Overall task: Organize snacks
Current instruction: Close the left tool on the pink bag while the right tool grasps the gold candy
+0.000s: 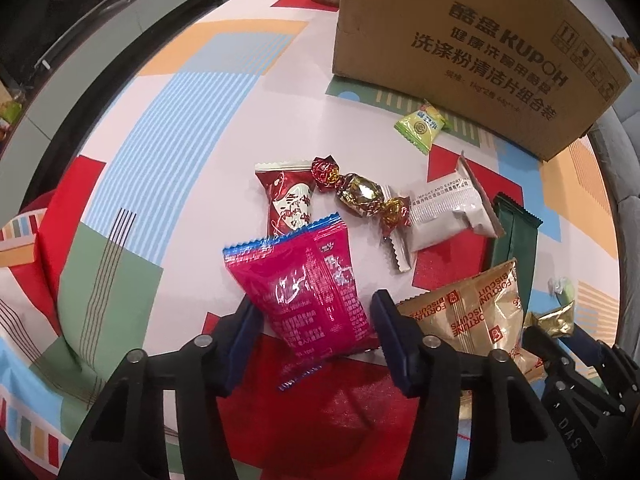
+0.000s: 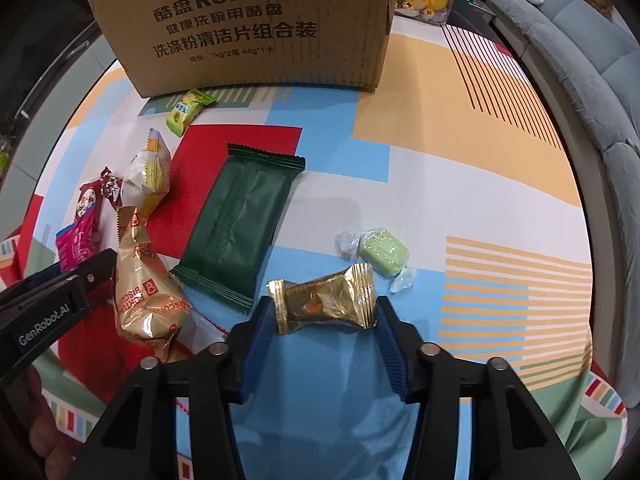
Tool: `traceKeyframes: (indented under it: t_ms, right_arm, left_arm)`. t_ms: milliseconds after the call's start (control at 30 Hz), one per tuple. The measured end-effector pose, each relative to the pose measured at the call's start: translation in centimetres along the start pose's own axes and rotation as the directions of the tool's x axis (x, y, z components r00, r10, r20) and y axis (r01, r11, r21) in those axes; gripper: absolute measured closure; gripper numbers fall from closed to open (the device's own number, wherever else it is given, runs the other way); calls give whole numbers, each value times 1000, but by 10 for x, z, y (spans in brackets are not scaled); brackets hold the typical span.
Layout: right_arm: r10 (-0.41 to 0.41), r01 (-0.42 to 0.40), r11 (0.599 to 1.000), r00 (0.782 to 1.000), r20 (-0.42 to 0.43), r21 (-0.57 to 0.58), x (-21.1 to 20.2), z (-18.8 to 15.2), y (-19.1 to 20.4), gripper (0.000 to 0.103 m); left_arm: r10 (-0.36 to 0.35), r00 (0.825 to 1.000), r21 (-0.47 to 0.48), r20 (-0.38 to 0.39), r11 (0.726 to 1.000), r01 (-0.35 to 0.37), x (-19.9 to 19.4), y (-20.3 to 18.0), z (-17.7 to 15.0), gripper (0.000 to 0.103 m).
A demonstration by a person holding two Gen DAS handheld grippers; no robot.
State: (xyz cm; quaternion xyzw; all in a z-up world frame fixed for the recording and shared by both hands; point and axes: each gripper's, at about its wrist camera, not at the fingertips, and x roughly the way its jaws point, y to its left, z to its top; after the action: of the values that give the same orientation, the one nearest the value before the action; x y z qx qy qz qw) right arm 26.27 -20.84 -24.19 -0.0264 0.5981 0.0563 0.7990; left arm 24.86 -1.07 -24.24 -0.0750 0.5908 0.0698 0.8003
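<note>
A patterned tabletop carries scattered snacks. The right gripper, fingers spread, brackets a gold packet at 6 o'clock: light, crinkly, probably slippery, best pinched mid-body. The left gripper likewise straddles a pink packet.

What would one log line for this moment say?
left gripper: open around pink packet | right gripper: open around gold packet | cardboard box: behind snacks
</note>
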Motion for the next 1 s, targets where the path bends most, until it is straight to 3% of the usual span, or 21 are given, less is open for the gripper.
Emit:
traceKeyframes:
  t_ms: [133,300,1000]
  right_arm:
    - [12,-12,1000,1000,4,2,-2,-1,0,72]
    - [21,-21,1000,1000,9,9,-5,-3,1,77]
    - [10,-11,1000,994,108,2,-46,-2,3,79]
  left_arm:
    - [1,1000,28,10,1000,-2,1,-5,-2,64]
    - [-6,1000,52,22,999,4,-5,-11,-6,69]
    - [-18,996,82,91,997,11,-55,-9,-11,70]
